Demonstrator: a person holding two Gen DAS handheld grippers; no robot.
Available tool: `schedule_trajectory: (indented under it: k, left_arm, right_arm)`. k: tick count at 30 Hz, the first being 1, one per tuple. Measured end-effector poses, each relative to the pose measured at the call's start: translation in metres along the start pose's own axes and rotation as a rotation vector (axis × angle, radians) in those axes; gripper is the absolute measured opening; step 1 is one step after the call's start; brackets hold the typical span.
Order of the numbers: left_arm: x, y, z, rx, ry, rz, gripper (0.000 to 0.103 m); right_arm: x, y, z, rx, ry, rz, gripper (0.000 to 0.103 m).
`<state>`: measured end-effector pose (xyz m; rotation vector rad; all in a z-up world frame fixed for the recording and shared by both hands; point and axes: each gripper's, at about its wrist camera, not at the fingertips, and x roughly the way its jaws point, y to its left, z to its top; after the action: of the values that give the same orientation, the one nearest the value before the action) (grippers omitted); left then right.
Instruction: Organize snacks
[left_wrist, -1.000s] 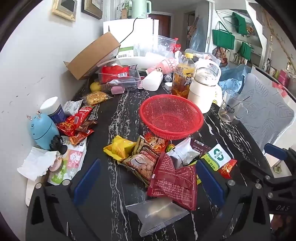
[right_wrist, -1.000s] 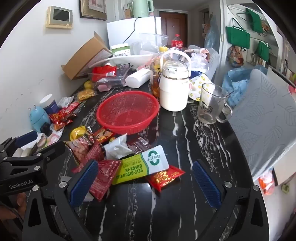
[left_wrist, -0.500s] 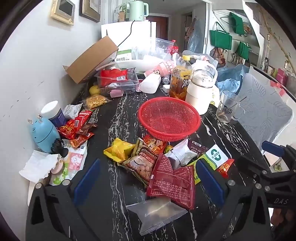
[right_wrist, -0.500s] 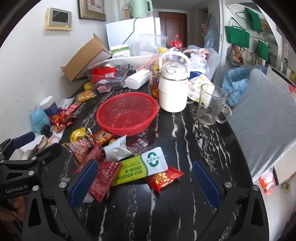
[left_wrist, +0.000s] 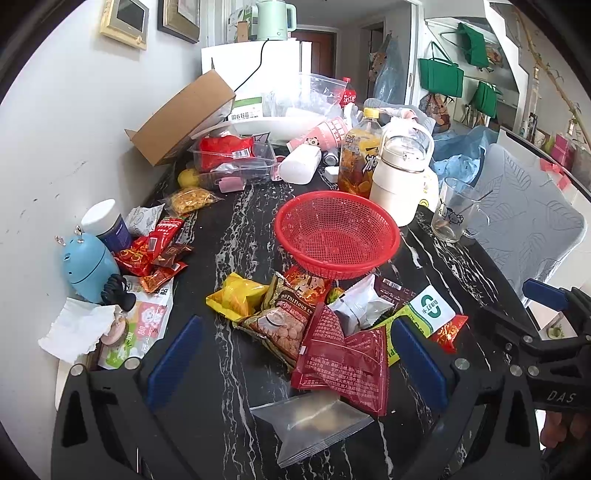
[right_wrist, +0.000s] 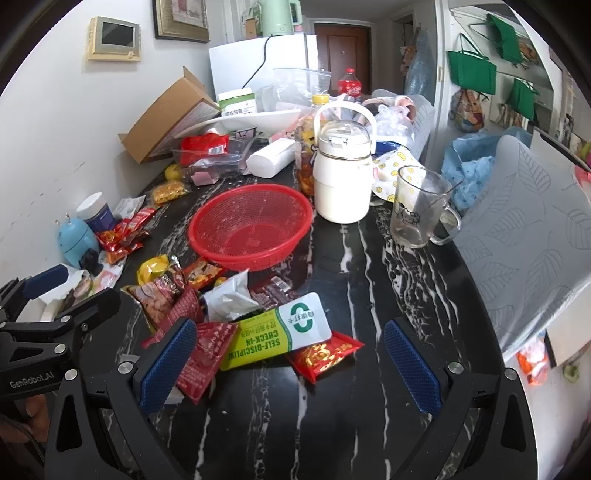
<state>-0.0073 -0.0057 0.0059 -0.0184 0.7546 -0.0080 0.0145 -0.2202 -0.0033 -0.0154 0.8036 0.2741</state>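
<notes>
Left wrist view: left gripper (left_wrist: 295, 363) spread wide, holding nothing, low in frame above a dark red packet (left_wrist: 343, 360) and a clear bag (left_wrist: 312, 421). Snack heap sits at centre; empty red basket (left_wrist: 337, 232) just above it.

Right wrist view: right gripper (right_wrist: 290, 363) wide, empty. Yellow-green packet (right_wrist: 275, 338) and small red packet (right_wrist: 323, 352) lie between its fingers. Basket upper centre on the black marble table (right_wrist: 369, 277).

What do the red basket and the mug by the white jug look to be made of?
Red basket: likely moulded plastic, glossy, with fine mesh perforations. Mug: probably clear glass, see-through with a printed cartoon; clear plastic can't be ruled out.
</notes>
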Motion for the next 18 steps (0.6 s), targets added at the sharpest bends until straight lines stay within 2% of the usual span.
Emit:
schedule_trajectory:
  k: [18]
  left_arm:
    - [0.0023,0.0012,-0.0019,-0.001,0.009,0.013,0.103]
  right_arm:
    - [0.0029,0.0004,-0.0007,-0.001,0.005,0.003,0.103]
